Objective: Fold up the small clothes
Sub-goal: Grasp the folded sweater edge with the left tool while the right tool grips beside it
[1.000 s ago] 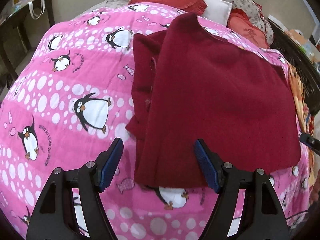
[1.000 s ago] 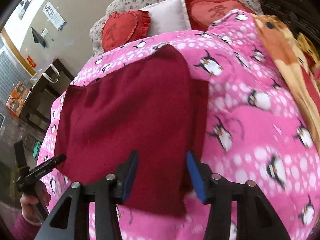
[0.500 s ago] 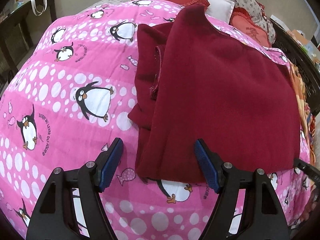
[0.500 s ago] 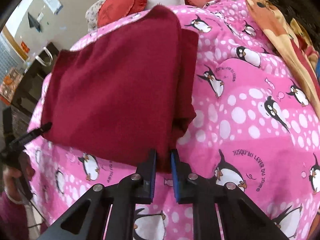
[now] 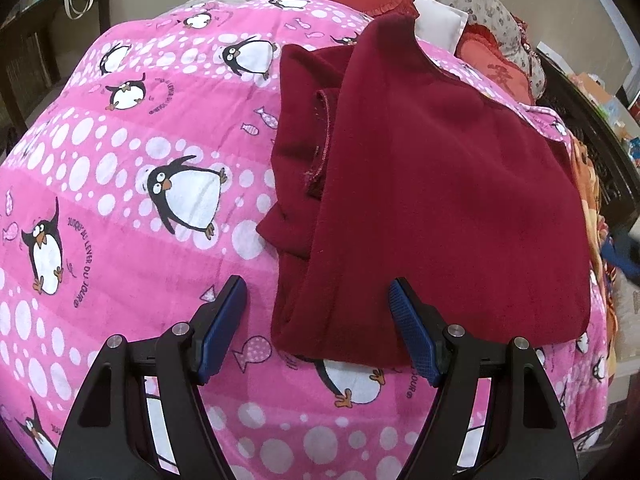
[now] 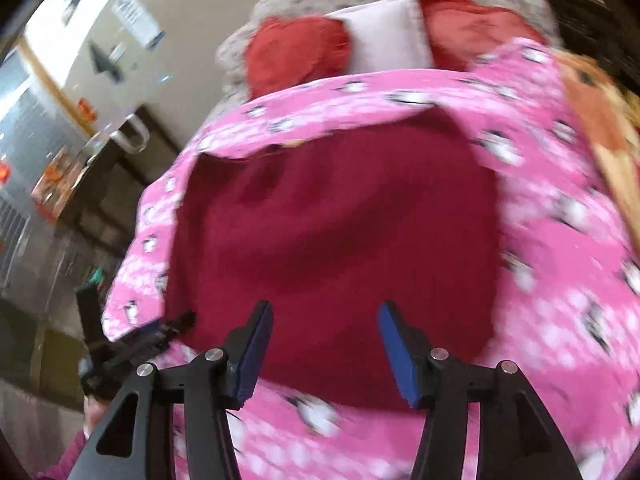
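red garment (image 5: 440, 184) folded on blanket (image 5: 120, 184) | both hand-held grippers open

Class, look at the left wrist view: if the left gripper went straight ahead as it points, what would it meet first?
Probably the near hem of the dark red garment, which lies between the open fingers of the left gripper; depth is uncertain.

Penguin quilt (image 5: 120, 184), maroon garment (image 5: 440, 208) on it

There was one dark red garment (image 5: 440, 184) on one pink penguin blanket (image 5: 132, 200). Two red heart cushions (image 6: 296, 52) flanked one white pillow (image 6: 384, 32). Two grippers (image 5: 318, 320) showed.
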Available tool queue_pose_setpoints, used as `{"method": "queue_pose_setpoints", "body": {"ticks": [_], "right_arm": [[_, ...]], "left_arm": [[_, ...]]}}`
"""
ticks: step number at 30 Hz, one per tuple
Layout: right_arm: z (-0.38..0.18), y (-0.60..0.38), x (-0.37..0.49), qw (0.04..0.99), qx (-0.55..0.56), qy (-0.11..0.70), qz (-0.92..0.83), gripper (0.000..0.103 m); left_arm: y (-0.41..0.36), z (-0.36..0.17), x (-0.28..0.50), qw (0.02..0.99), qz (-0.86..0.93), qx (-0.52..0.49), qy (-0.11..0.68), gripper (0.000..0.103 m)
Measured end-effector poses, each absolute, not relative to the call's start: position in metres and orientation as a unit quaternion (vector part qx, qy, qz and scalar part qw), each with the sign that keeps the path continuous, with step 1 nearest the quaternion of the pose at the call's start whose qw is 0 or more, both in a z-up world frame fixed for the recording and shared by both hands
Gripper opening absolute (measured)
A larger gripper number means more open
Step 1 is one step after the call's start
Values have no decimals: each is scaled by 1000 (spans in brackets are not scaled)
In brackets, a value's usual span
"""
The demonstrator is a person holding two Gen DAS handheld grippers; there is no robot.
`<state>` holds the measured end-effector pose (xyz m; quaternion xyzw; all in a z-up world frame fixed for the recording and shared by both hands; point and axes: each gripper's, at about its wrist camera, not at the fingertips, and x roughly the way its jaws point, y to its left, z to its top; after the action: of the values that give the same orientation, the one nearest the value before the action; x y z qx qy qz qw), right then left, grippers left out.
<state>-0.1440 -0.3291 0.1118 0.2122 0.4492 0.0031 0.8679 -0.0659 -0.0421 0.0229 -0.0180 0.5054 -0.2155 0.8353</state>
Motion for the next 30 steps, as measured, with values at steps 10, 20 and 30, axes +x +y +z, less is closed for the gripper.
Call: {"method": "queue_pose_setpoints", "body": {"ticks": [10,20,30], "right_arm": [[104,-232,11,856,195,471,84,53],[61,-190,78,851,117,511,37,24],[52,-174,92,849,93,516,66,7]], "left_arm": [[-24,23,-60,833,-223,-49,504,74],[-20,22,-50,829,-238,-63,502,74],[5,21,-39,825,-234,-114,502,74]]}}
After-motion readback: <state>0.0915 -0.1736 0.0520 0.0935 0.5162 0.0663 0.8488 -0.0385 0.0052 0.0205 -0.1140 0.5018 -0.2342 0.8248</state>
